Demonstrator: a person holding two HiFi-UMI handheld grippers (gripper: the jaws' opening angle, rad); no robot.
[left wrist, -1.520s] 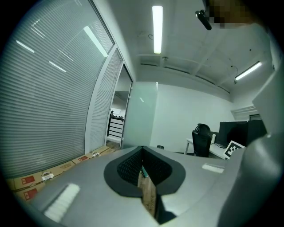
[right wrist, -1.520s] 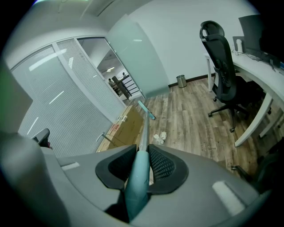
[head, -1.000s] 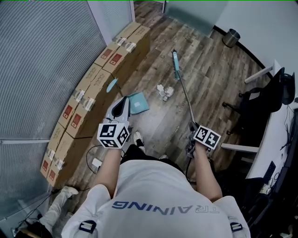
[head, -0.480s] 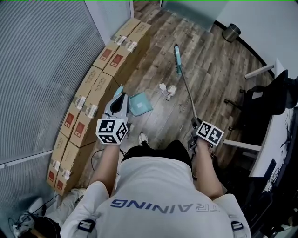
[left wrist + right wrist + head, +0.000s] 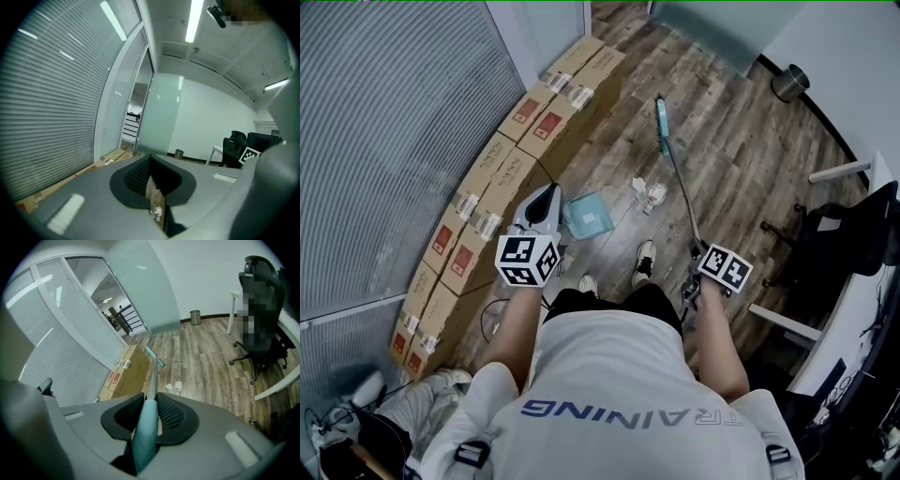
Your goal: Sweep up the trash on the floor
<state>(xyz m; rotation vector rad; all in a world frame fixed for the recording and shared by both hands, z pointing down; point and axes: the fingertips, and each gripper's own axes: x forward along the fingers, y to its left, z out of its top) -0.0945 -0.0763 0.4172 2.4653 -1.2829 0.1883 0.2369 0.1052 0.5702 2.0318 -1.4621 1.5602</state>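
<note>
My left gripper (image 5: 154,187) has its jaws pressed together. Only a thin slit is left between the pads, a strip of floor shows through it, and I can make out nothing held there. My right gripper (image 5: 151,405) is clamped on the teal grip of a long broom (image 5: 677,183). Its silver pole slants away down to a narrow teal brush head low at the wood-plank floor (image 5: 731,159); I cannot tell whether the head touches. Just past my body one light shoe (image 5: 645,262) is planted forward. Beyond my left gripper a square teal plastic dustpan (image 5: 587,216) sits on the floor near a long row of brown cardboard boxes (image 5: 487,202) along the blinded glass wall. The trash (image 5: 652,195), a few small crumpled white paper scraps, lies clustered between the dustpan and the broom's pole, just beside the pole and nearer to me than the brush head. A small round metal bin (image 5: 791,82) stands far off by the white wall. Compared with a second ago, the shoe is newly ahead of me. The trash and dustpan keep their places relative to each other. A teal tip that showed past my left gripper is now hidden.
</note>
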